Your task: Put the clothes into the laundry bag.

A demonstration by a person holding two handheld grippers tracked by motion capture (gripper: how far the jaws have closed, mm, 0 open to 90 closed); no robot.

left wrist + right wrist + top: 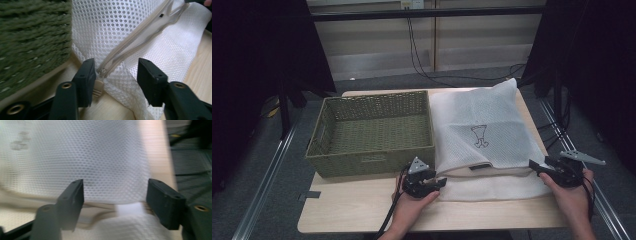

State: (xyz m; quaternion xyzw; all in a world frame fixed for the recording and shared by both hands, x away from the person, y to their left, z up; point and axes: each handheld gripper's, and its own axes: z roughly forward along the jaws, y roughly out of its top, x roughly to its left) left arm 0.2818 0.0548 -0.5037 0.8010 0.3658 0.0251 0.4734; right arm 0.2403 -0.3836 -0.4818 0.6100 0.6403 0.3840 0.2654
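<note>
While spread at either end of the zip (130, 42), left gripper (430, 184) and right gripper (546, 169) pinching nothing: white mesh laundry bag (482, 130) flat beside empty green basket (372, 132), zip partly open, loading not begun.

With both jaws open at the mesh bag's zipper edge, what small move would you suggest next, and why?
Probably close the left hand-held gripper on the zipper pull. Its jaws stand open around the zipper's end, the pull hangs beside one jaw, and the mesh bag gapes along the zipper.
</note>
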